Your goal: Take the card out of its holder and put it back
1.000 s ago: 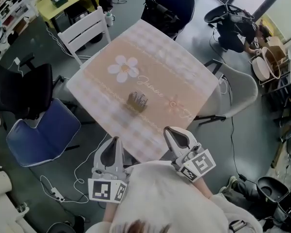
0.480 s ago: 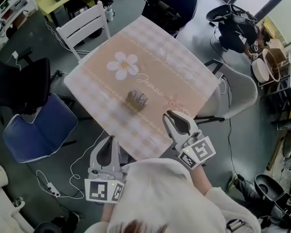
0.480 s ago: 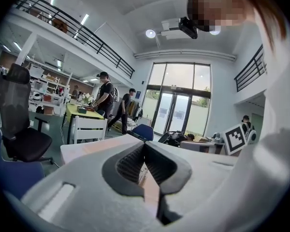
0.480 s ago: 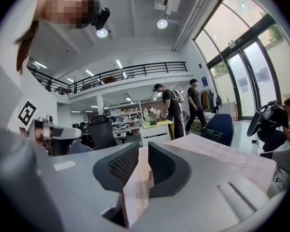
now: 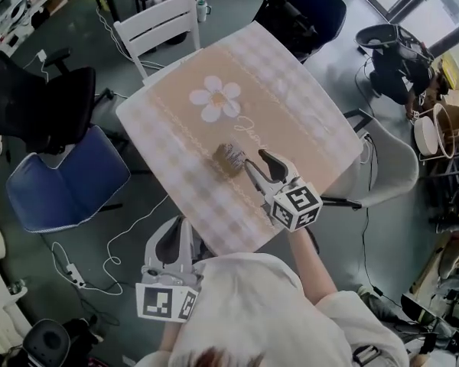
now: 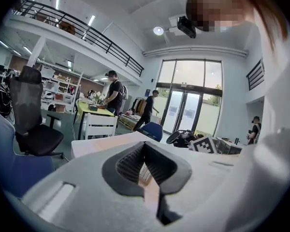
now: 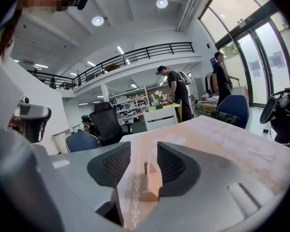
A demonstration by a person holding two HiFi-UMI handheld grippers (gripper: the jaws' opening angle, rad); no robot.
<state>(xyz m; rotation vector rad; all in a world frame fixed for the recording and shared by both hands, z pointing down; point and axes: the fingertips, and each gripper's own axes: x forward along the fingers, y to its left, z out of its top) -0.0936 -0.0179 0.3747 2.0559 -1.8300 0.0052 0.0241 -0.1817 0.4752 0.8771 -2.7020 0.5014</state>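
Observation:
The card holder (image 5: 231,157), a small brown block with a card standing in it, sits mid-table on the pink checked cloth (image 5: 191,128) with a daisy print. My right gripper (image 5: 257,160) reaches over the table, its tips just right of the holder. In the right gripper view its jaws (image 7: 144,151) are opening, and the holder (image 7: 149,182) with the thin upright card stands in the gap, untouched by the pads. My left gripper (image 5: 181,223) hangs at the table's near edge, jaws together and empty; its own view (image 6: 145,146) shows the pads meeting at the tips.
Chairs ring the table: a white one (image 5: 159,29) at the far side, a blue one (image 5: 69,189) and a black office chair (image 5: 30,105) on the left, a grey one (image 5: 386,167) on the right. Cables (image 5: 92,258) lie on the floor. People stand in the background.
My right gripper has moved forward over the table up to the holder, and its jaws have spread apart. The left gripper has stayed at the near edge.

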